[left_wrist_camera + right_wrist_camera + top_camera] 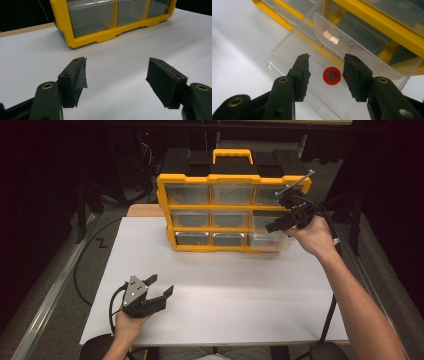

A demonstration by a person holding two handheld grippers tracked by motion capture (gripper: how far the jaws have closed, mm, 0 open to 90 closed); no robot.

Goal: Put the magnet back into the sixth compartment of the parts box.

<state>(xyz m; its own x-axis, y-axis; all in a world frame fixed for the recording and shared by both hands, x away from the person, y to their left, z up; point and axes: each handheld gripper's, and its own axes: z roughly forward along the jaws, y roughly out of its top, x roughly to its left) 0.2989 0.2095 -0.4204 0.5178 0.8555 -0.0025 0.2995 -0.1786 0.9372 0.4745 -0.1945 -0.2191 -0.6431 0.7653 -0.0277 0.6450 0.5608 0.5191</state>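
At the far right of the white table (225,285), the right claw (325,66) hangs released over a red ring (332,75) lying in the pulled-out clear drawer (294,50) of the yellow organizer (165,210), while the left claw (161,286) rests released near the front edge.

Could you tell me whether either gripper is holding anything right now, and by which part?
Nothing is held. The right gripper is open above the red disc in the pulled-out clear drawer; the left gripper is open over the table.
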